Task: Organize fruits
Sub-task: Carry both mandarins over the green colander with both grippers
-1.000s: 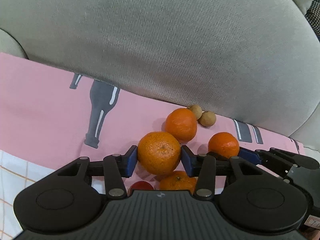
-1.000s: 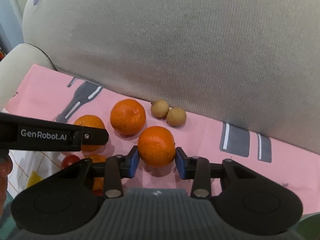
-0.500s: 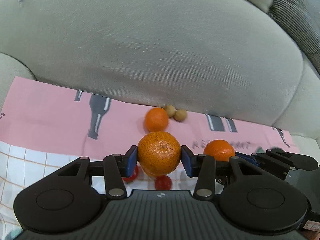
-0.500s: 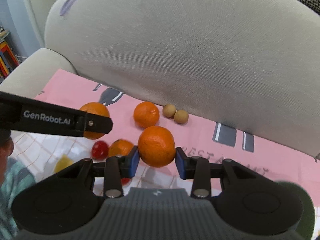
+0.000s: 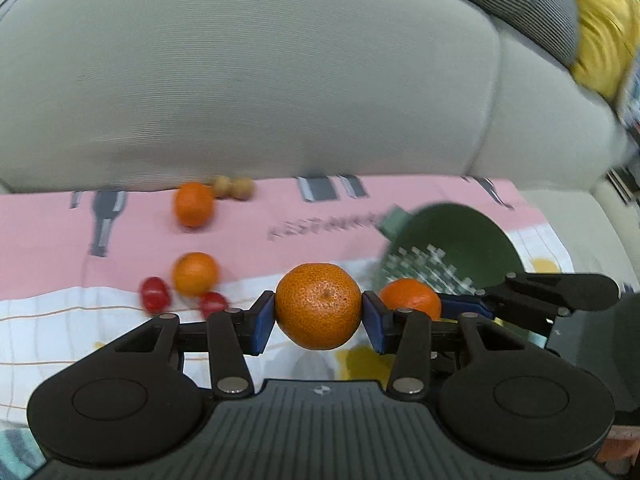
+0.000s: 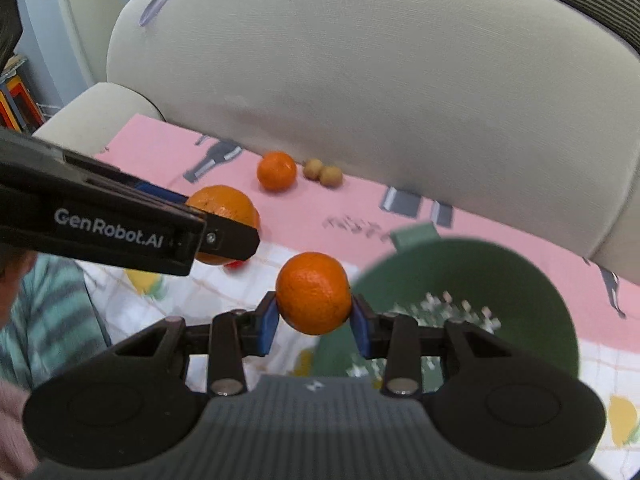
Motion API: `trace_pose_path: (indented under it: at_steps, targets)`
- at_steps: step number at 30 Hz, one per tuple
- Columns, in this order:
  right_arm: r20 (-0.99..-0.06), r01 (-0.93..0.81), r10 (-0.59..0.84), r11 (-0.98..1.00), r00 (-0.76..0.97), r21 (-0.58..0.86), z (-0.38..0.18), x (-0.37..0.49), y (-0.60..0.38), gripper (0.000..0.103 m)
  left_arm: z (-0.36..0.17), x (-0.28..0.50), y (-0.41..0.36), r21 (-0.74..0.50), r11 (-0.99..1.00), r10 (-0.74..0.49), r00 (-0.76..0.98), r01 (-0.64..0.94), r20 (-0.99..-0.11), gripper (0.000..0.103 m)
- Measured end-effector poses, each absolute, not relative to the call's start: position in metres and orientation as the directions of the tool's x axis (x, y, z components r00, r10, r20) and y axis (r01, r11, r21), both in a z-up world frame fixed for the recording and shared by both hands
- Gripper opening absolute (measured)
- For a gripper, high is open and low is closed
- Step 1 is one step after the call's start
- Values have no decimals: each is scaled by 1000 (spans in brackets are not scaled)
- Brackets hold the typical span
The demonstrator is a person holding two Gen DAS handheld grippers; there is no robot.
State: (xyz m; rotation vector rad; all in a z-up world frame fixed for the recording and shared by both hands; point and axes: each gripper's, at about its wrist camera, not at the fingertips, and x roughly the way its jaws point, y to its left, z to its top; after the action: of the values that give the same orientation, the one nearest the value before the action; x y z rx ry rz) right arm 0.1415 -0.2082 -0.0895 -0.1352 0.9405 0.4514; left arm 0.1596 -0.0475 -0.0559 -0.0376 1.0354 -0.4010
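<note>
Left wrist view: my left gripper (image 5: 319,314) pinches one orange (image 5: 319,306), right gripper (image 6: 313,316) clamps another orange (image 6: 313,293), green bowl (image 6: 520,280) just beyond, looks empty-ish through the blur.

Beige sofa backrest (image 5: 280,80), pink cloth (image 5: 248,236)

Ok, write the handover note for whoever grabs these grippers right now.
Left gripper: shut on a large orange, lifted off the cloth.
Right gripper: shut on a smaller orange, held by the near rim of the green colander.
On the pink cloth: two loose oranges, two small brown fruits, two red fruits.
Done: both oranges picked up. No fruit visible in the colander.
Left: probably drop both in, then collect the rest.
</note>
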Motion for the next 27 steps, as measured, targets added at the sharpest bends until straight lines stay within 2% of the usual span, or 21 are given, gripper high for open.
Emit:
trace_pose_path:
  at_steps: [16,27]
  targets:
    - [-852,-373,173,927,494,-27,-112,115,-290,36,-74,133,-146,-124,823,-357,335,554,-872,52]
    - [-857,-464,135,876,498,-132,-122,126,-289,36,-96,151,-163,-78,819,-294,298,568,-908,52]
